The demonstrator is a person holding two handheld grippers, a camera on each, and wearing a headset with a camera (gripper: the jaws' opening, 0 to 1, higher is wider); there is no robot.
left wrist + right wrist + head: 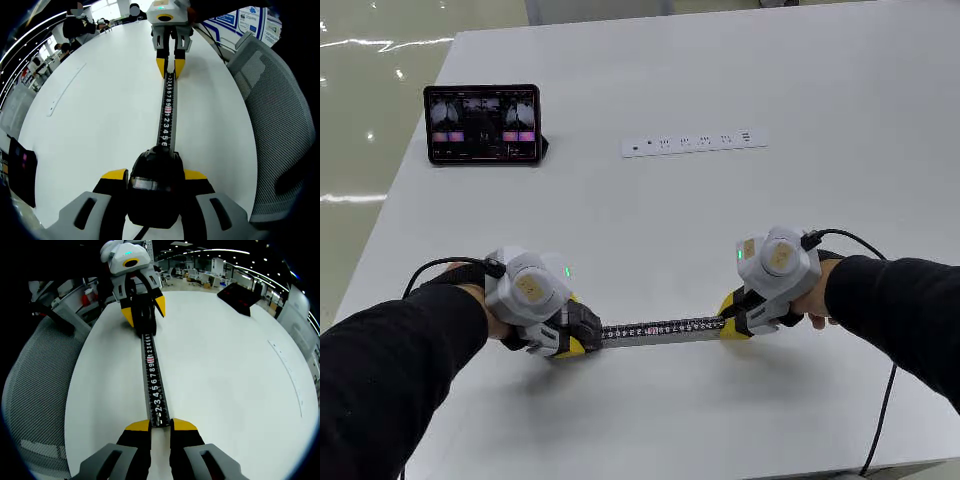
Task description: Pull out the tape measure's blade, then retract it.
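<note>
The tape measure's black case (152,187) sits between the yellow-tipped jaws of my left gripper (155,175), which is shut on it. Its dark numbered blade (167,107) is drawn out flat along the white table (720,220). The blade's tip (160,421) is pinched in my right gripper (161,426). In the head view the left gripper (565,340) holds the case (584,325) at the near left. The blade (660,328) spans to the right gripper (732,325). Across the blade, the right gripper view shows the left gripper (143,310) facing it.
A tablet (482,123) stands propped at the table's far left, and a white power strip (694,142) lies at mid-back. A grey mesh chair (280,125) stands just off the table's near edge. Cables trail from both grippers. People sit far off in the room.
</note>
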